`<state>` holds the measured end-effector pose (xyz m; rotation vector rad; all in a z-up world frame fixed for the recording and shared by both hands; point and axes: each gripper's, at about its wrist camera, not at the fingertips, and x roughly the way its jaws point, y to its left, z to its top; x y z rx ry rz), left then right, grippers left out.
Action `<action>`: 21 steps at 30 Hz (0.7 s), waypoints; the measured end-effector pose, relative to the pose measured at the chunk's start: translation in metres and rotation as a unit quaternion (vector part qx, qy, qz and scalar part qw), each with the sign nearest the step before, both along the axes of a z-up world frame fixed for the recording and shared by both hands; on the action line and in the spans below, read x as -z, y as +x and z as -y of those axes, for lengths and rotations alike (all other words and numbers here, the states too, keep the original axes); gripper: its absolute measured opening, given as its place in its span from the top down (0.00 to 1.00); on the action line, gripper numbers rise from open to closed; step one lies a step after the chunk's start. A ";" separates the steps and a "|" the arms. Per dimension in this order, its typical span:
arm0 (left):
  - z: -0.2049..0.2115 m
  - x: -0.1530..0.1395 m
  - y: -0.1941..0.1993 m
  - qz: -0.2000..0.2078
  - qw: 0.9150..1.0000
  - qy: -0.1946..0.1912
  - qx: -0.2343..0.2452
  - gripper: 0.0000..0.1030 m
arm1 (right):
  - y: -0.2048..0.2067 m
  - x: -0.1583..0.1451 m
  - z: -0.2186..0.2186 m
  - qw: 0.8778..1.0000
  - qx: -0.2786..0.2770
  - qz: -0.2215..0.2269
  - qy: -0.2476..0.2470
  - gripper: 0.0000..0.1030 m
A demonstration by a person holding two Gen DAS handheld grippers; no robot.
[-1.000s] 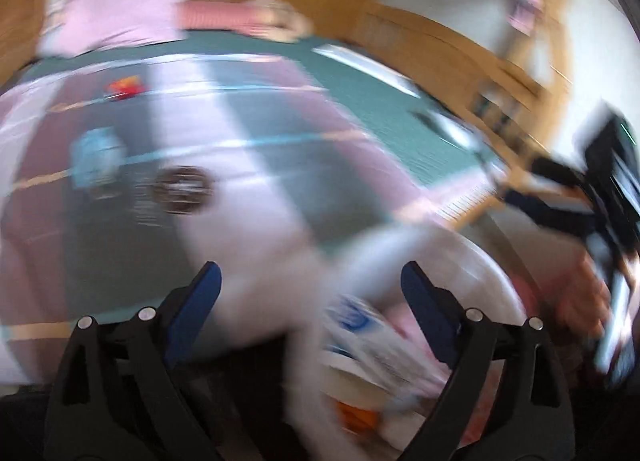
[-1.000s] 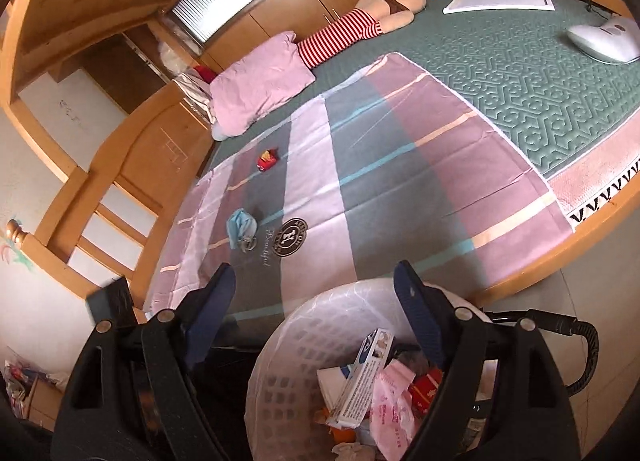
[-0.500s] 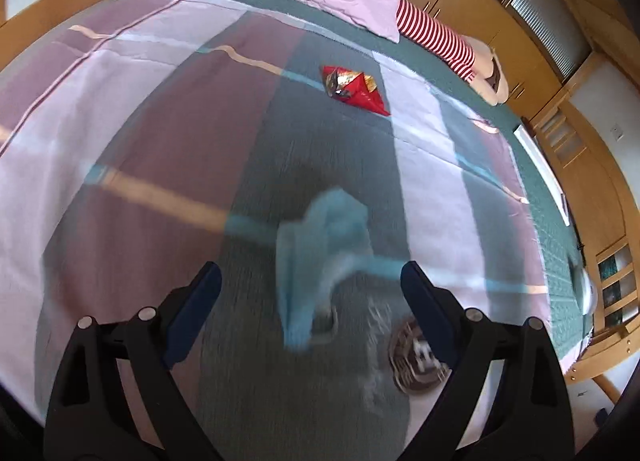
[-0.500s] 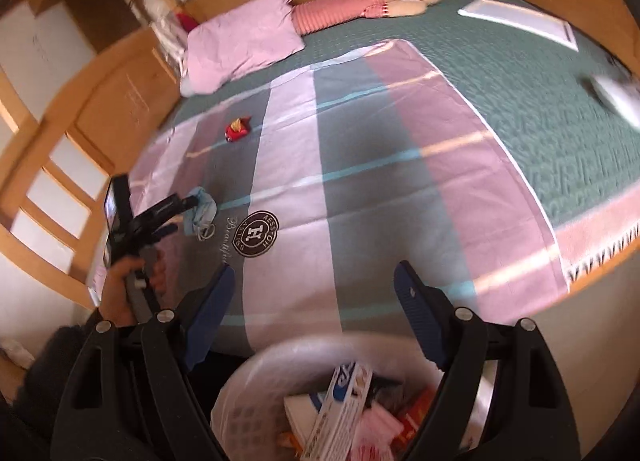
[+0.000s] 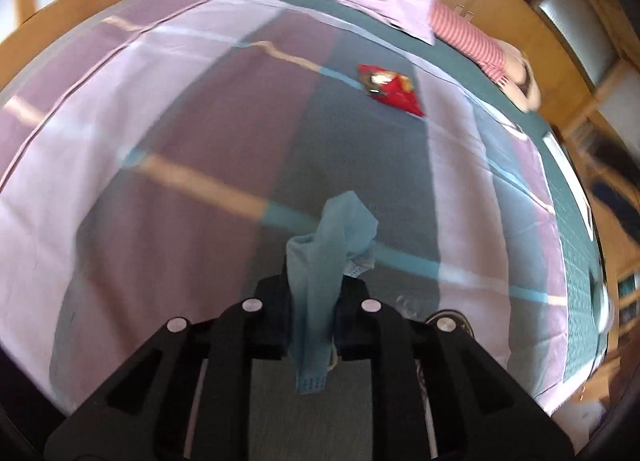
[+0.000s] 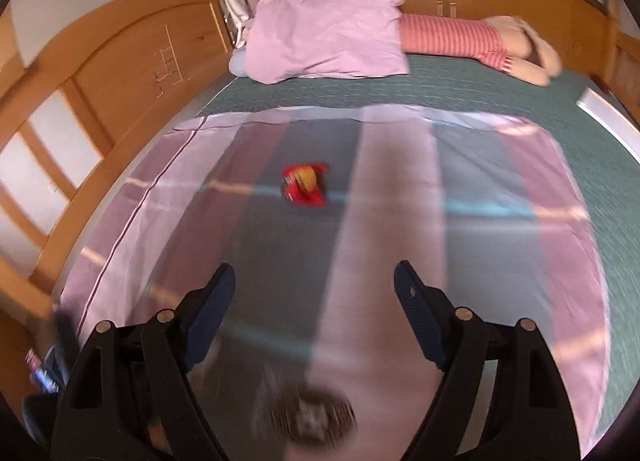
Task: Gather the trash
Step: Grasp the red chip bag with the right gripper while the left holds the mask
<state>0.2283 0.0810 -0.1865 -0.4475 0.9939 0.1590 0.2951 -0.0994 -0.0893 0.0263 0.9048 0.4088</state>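
The left gripper (image 5: 311, 315) had just closed its jaws, and a crumpled light-blue face mask (image 5: 326, 261) was pinched between the pads. The top of the mask stood up above the fingertips, and a strip of it hung down below them towards the camera. Under it lay the striped bed sheet (image 5: 168, 165), in bands of pink, mauve and grey-green with thin orange and blue cross lines. A round dark logo (image 5: 460, 319) on the sheet showed just beside the gripper's right finger.

The right gripper (image 6: 314, 291) stood wide open with nothing between its blue pads, above the same sheet. Ahead of it, well apart from the fingertips, a red snack wrapper (image 6: 304, 185) lay flat on a grey band; in the left view the same wrapper (image 5: 390, 91) lay well beyond the mask. The sheet around it was bare on every side.

Farther out, the sheet ended on a green patterned bedspread (image 6: 440, 89). A pink pillow (image 6: 324, 39) and a plush toy in red-and-white stripes (image 6: 476, 41) lay at the head of the bed. A curved wooden bed frame (image 6: 120, 73) closed the left side.
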 end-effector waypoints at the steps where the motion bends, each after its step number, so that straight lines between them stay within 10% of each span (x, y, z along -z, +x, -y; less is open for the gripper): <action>1: -0.002 -0.002 -0.003 0.002 1.000 -0.003 -0.009 0.84 | 0.019 0.007 -0.012 1.000 0.002 -0.002 -0.004 0.22; 12: -0.021 -0.014 -0.012 0.023 0.996 -0.026 -0.086 0.84 | 0.165 0.110 -0.077 0.990 0.100 -0.097 0.007 0.23; 15: -0.019 -0.011 -0.010 0.020 0.996 -0.031 -0.084 0.84 | 0.164 0.120 -0.088 0.992 0.078 -0.100 -0.021 0.65; 21: -0.012 -0.010 -0.009 0.025 0.997 -0.003 -0.076 0.84 | 0.122 0.102 -0.076 0.993 0.071 -0.091 -0.021 0.84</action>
